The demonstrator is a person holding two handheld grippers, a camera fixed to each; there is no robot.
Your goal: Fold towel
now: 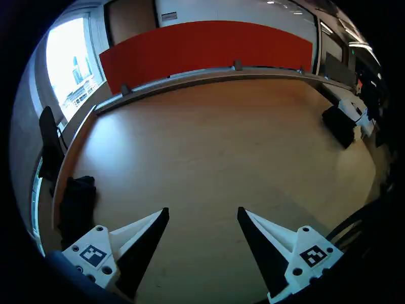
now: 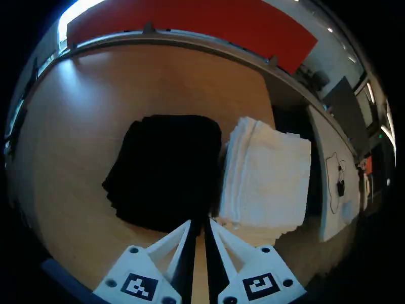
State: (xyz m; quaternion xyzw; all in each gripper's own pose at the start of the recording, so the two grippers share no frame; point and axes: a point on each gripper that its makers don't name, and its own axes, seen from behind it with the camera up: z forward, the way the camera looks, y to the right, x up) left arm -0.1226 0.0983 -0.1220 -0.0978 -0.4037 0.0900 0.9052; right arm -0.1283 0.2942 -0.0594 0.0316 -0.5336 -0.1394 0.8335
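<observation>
Two piles of towels, a black pile (image 2: 162, 172) and a white pile (image 2: 268, 177), lie side by side on the table (image 1: 202, 142). The right gripper (image 2: 200, 223), almost closed and empty, points between them. The left gripper (image 1: 202, 210) is wide open and empty. I think a pinch here may catch several layers.

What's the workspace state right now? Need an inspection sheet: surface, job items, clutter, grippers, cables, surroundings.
Surface: wooden table, some window glare, no spills seen.
Job's things: black towel stack and white towel stack, both folded, side by side on the table.
Clutter: dark bundle at the table's edge; cannot tell what it is.
Grippers: left hand-held gripper open, holding nothing; right hand-held gripper fingers nearly together, nothing seen between them, pointing at the seam between the stacks.
Cables: thin cable on a grey side desk.
Surroundings: red partition behind the table, window, dark chair.
</observation>
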